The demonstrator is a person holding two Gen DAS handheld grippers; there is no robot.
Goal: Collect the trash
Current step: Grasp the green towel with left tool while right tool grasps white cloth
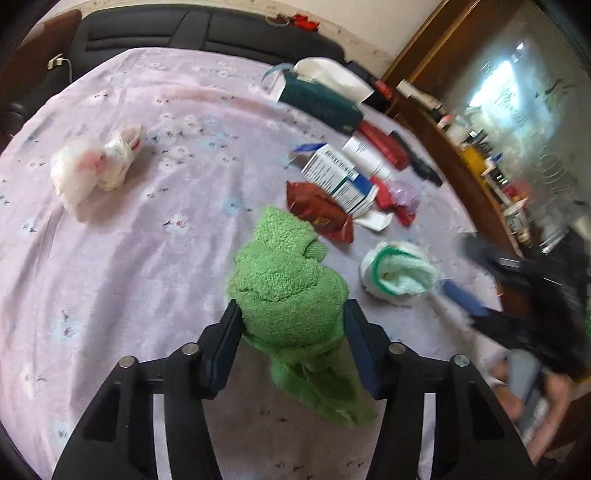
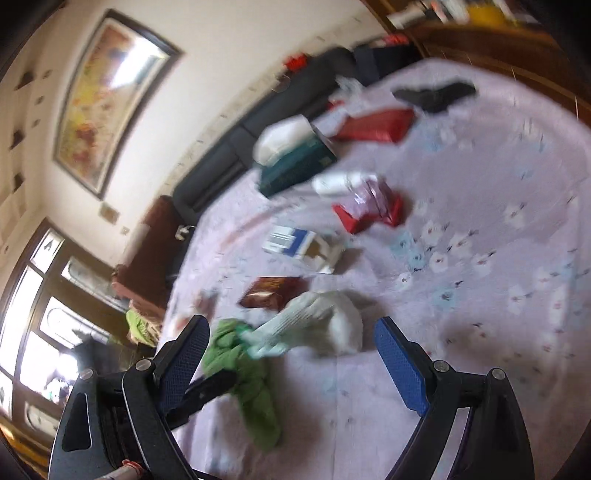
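Gripping the green towel (image 1: 288, 291) upright, left gripper (image 1: 290, 317) closed.

Fuzzy green cloth (image 1: 288, 280) (terry-like nap)

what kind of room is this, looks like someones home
Most likely a home living room. A dark sofa runs along the wall beside the floral cloth, a framed painting hangs above it, and a wooden cabinet holds bottles and jars.
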